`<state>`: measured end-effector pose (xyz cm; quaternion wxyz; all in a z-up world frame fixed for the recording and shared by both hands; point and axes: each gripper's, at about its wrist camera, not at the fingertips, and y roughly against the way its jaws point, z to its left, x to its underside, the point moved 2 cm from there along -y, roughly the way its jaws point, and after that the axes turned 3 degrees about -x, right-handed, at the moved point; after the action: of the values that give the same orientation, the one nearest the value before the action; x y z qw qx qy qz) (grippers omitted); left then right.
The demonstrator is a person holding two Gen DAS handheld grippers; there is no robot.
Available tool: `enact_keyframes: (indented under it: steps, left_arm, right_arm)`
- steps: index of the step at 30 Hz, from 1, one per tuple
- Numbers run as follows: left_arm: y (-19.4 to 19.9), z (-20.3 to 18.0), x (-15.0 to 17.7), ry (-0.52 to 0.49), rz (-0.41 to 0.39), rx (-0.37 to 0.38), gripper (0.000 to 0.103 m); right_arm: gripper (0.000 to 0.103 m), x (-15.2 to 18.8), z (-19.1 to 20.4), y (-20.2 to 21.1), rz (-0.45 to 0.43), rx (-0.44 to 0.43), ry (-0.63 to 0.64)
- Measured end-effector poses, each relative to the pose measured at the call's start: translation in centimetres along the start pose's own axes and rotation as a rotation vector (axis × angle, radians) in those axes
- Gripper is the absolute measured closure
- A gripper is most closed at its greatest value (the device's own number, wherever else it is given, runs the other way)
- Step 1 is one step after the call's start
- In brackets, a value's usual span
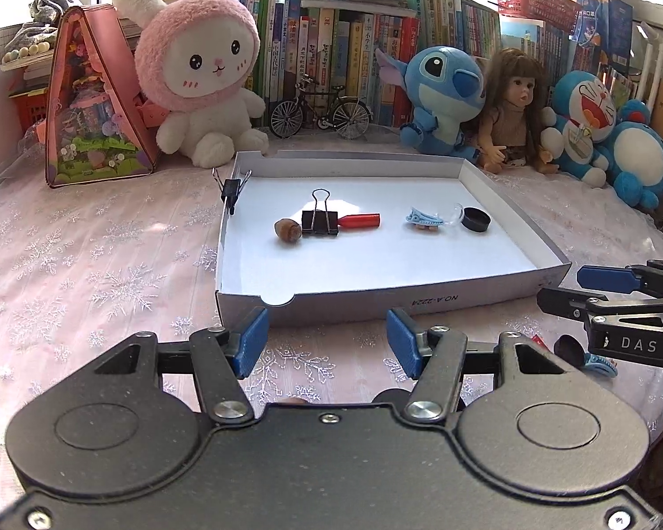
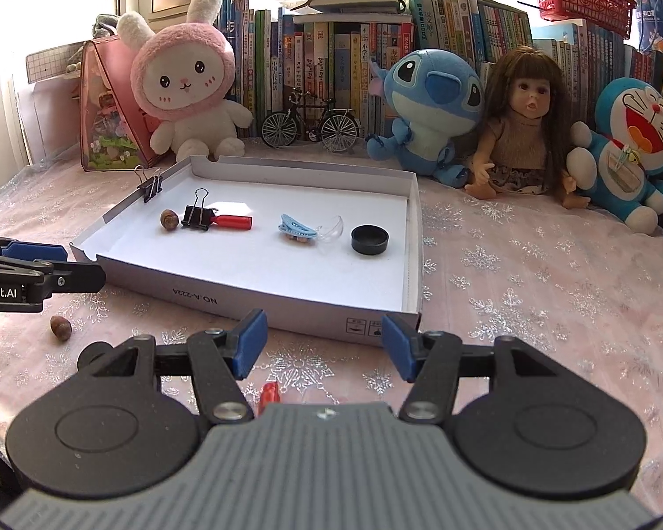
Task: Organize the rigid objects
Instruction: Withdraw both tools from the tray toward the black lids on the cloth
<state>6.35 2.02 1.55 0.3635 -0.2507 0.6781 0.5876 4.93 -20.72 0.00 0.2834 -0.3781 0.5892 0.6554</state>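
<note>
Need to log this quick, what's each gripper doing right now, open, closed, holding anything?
Left gripper: open, nothing between its fingers.
Right gripper: open, nothing between its fingers.

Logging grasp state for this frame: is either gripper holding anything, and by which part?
Nothing is held. The left gripper and the right gripper both stand open with only pink snowflake tablecloth between their blue pads.

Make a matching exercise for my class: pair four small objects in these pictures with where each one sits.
Objects:
1. black binder clip with upright wire handles
2. round black plastic cap
3. brown acorn-like nut
4. light blue plastic hair clip

Places:
A. on the tablecloth, outside the box
B. clipped on the white cardboard box's left wall
C. in the box, near its right wall
D. in the box, beside a clear plastic piece

Pairs: 1-B, 2-C, 3-A, 4-D
</note>
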Motion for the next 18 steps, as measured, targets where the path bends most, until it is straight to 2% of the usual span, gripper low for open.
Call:
enact_keyframes:
  steps: [6,8,12,14,18]
  left_arm:
    - [1.4,-0.2,2.3,-0.026,0.025,0.006,0.050]
    - [1.9,-0.1,2.8,-0.029,0.037,0.016,0.054]
    - [2.7,0.0,3.7,-0.028,0.060,0.030,0.059]
    - [3.2,0.0,4.1,-0.034,0.070,0.044,0.063]
    - [3.7,-0.6,4.7,-0.060,0.077,0.053,0.064]
  right_arm:
    - [0.035,2.1,0.2,1.5,-0.012,0.017,0.022]
    - [0.038,2.6,0.1,1.9,-0.008,0.022,0.005]
    - [0.055,3.3,-0.3,2.5,-0.002,0.062,-0.024]
    - [0.058,3.7,-0.3,3.0,-0.007,0.089,-0.021]
    - [0.060,4.1,-0.1,4.0,-0.014,0.083,-0.020]
